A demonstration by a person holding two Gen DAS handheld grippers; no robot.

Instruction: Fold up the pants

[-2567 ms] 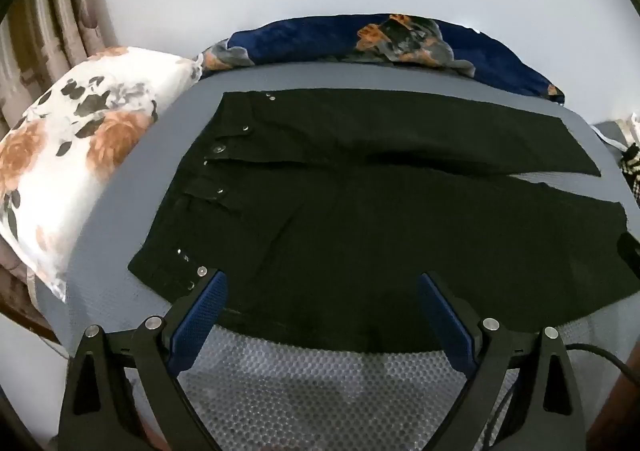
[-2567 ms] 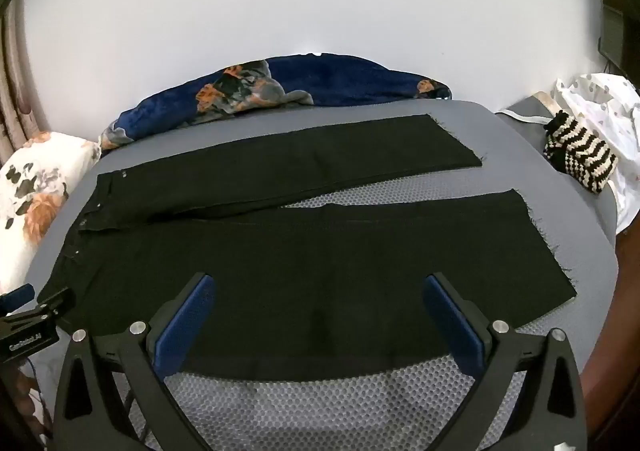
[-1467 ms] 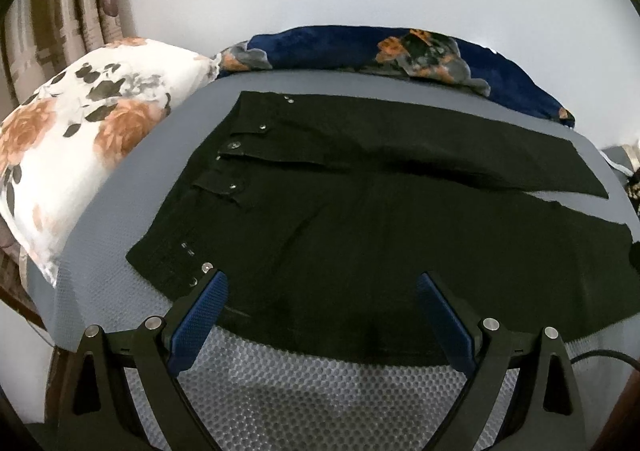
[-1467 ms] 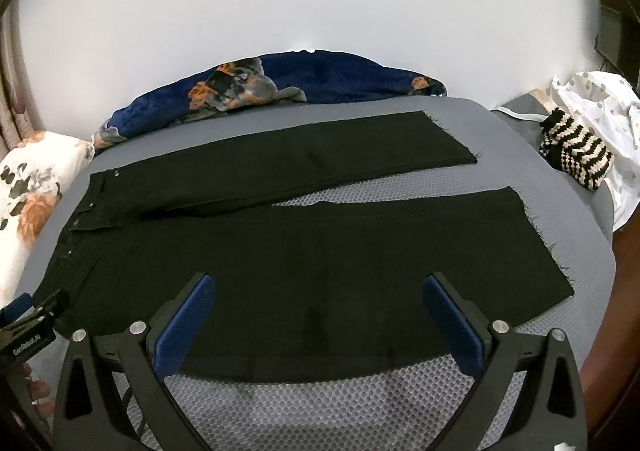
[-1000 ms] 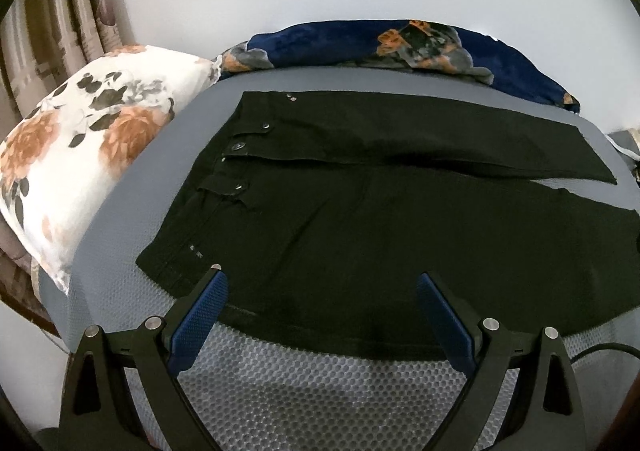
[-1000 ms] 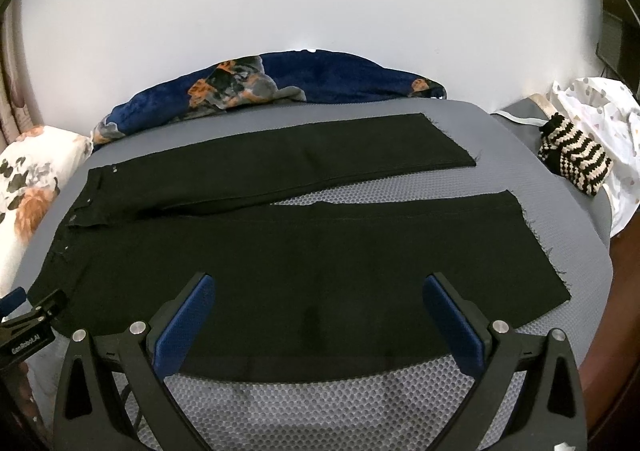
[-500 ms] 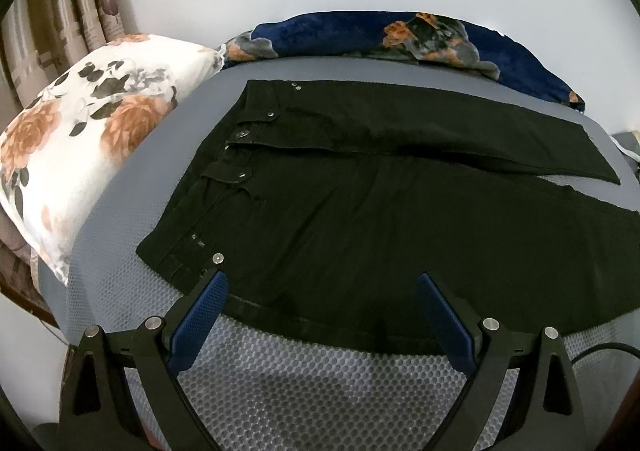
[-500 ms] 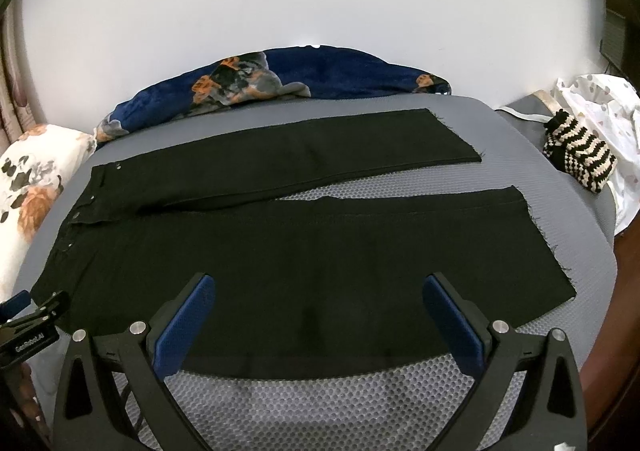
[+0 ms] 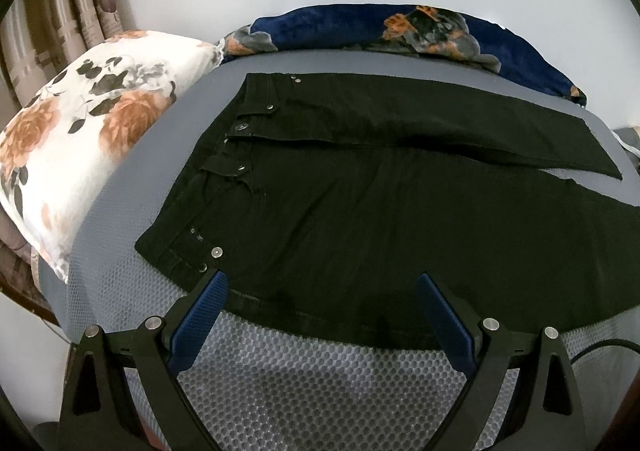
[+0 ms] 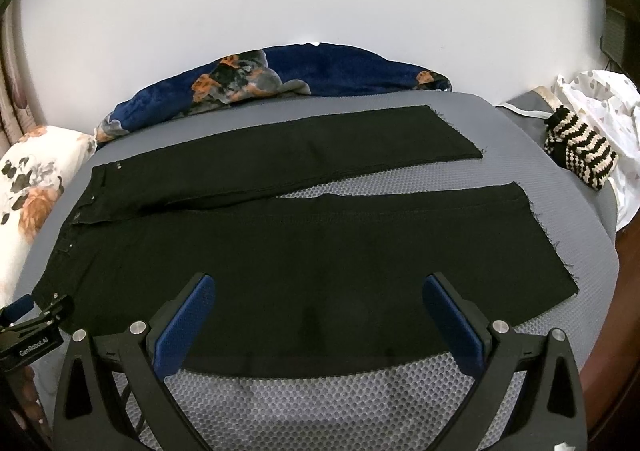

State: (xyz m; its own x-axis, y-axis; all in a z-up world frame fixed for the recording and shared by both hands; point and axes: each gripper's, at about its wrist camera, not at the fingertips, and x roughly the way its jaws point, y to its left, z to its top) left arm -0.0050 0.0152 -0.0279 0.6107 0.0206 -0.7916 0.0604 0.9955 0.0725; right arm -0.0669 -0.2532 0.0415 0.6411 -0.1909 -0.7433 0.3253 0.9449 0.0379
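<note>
Grey mesh bedding (image 10: 320, 403) fills the foreground under a plain white wall, with a floral pillow (image 9: 80, 123) at the left end and a blue floral blanket (image 10: 280, 79) along the far edge. Black pants (image 10: 300, 251) lie flat across it, waistband toward the pillow, legs parted and running toward a striped knit item (image 10: 580, 155). Both tools hover over the near edge, holding nothing: the left gripper (image 9: 322, 291) spread wide by the waistband corner, the right gripper (image 10: 318, 295) equally wide over the near leg. Folding has not begun; I judge this the approach, and the next move calls for pinching the near edge at both points to lay that leg over the far one.
</note>
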